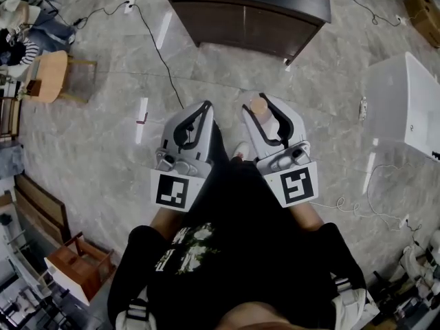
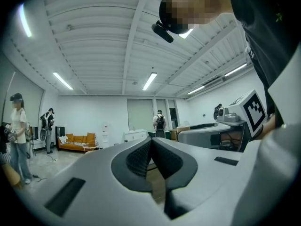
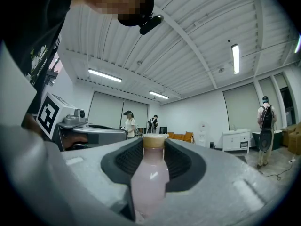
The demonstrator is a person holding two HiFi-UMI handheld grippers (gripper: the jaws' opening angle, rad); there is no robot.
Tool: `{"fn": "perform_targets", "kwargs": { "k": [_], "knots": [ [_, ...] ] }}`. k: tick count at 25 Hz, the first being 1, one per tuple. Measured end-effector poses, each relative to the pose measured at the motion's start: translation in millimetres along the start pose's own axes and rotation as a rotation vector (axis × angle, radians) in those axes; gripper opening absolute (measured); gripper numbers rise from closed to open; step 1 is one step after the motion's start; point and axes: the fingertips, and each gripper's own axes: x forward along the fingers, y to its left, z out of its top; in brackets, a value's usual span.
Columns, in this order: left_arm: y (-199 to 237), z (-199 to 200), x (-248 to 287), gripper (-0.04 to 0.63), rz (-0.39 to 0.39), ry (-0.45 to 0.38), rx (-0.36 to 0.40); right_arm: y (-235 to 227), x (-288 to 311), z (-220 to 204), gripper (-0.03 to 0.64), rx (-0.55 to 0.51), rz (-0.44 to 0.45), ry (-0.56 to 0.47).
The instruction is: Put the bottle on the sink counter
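A small bottle (image 3: 149,178) of pale pink liquid with a tan cap stands upright between the jaws of my right gripper (image 3: 154,142), which is shut on it. In the head view only the bottle's cap (image 1: 258,106) shows, at the tip of the right gripper (image 1: 260,104). My left gripper (image 1: 205,107) is held beside it, both pointing up and away from my body. Its jaws (image 2: 151,142) are shut with nothing between them. The dark sink cabinet (image 1: 240,23) with a white basin on top stands ahead on the floor.
A round wooden stool (image 1: 48,75) is at the left and a white cabinet (image 1: 405,102) at the right. Cables (image 1: 155,43) run over the tiled floor. A wooden crate (image 1: 79,267) sits lower left. People (image 2: 18,135) and an orange sofa (image 2: 77,140) are across the room.
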Motion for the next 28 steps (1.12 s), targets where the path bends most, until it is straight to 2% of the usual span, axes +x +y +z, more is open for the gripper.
{"fn": "perform_targets", "kwargs": {
  "k": [5,11,23,28],
  "knots": [
    [29,-14,-4,0.008,0.004,0.012,-0.003,10,26,-5,0.132,-0.007,-0.002,-0.006],
    [61,-5,24,0.006,-0.011,-0.005,0.014,-5,62,1,0.132,-0.011,-0.007,-0.007],
    [169,-23,70,0.006,0.020,0.018,-0.012,-19,180,-6,0.132,-0.004,0.041,0.005],
    [209,-26,92,0.006,-0.004,0.014,-0.008,-27,225,-8,0.132,-0.008,0.029,0.012]
  ]
}}
